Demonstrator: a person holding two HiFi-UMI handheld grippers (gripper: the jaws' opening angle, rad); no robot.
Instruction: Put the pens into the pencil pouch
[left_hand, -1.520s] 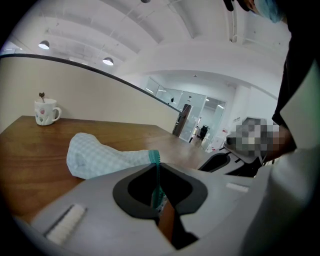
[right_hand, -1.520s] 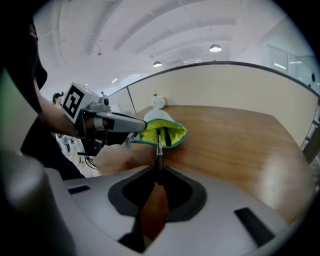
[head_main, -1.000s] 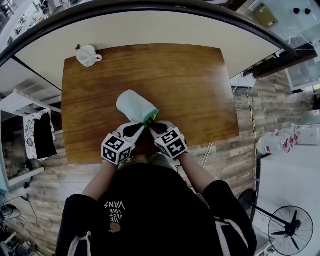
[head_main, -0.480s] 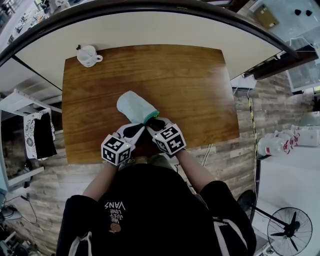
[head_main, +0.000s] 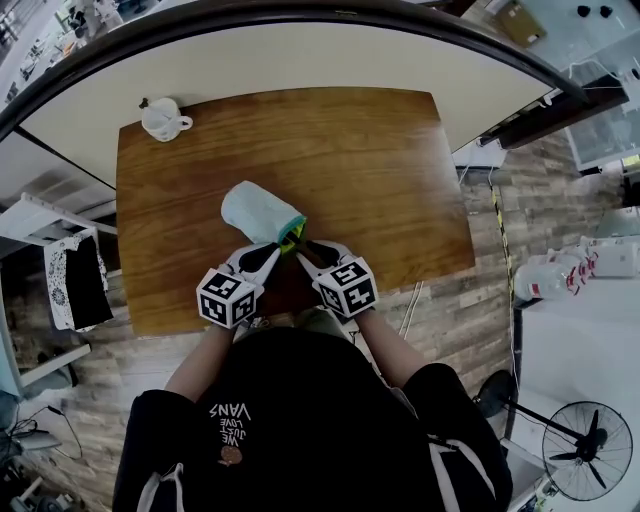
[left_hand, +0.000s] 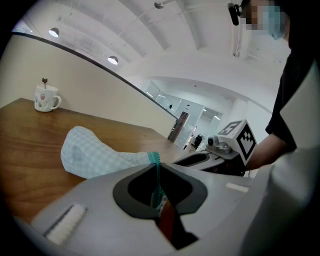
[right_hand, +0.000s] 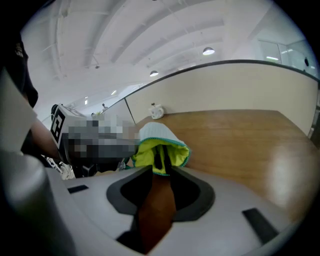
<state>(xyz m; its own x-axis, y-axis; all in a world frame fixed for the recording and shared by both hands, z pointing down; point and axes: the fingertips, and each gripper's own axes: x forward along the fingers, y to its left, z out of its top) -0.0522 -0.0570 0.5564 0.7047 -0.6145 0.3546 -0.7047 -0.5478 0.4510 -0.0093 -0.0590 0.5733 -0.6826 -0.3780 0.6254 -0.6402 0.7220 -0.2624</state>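
Pouch (head_main: 255, 212) rim: left gripper (left_hand: 157, 172) pinches it; right gripper (right_hand: 161, 171) jaws just opening, seemingly around it.

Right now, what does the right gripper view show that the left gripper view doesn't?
Only the right gripper view looks into the open mouth of the pouch: yellow-green lining with something dark inside, maybe pens. Only the left gripper view shows the pouch's checked side and its teal zip edge, pinched in the fingers of the left gripper. Both show the pouch, the white mug and the wooden table.
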